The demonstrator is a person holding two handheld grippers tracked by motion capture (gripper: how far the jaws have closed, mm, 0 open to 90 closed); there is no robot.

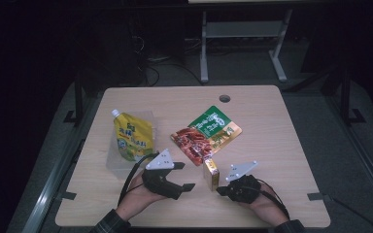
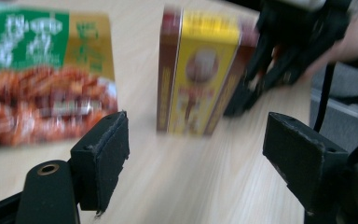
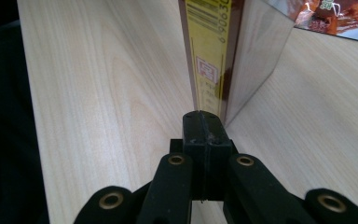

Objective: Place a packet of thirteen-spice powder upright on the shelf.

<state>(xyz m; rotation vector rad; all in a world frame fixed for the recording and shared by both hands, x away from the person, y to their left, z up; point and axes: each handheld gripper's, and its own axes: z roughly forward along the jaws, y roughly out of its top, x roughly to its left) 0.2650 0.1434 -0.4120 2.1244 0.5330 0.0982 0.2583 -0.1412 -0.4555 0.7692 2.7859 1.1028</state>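
A small upright yellow-and-maroon cardboard box (image 1: 211, 175) is standing on the pale wood-grain table (image 1: 281, 136), near its front edge, between the two black grippers. The left gripper (image 1: 184, 175) is lying just left of the box with its two flat, rough-edged black pads spread wide and nothing between them; in the left gripper view the box (image 2: 198, 74) is showing its glossy printed front beyond the gap. The right gripper (image 1: 221, 191) is sitting just right of the box with its jaws pressed fully together, gripping nothing, their tip pointing at the box's narrow edge (image 3: 209, 51) and seemingly touching its base. One flat, shiny green-and-orange plastic food packet (image 1: 205, 134) is lying just behind the box. One soft yellow spouted pouch with a white cap (image 1: 132, 137) is resting on a clear sheet further left. Each gripper is carrying one grey three-cornered plate, and one hand is holding each.
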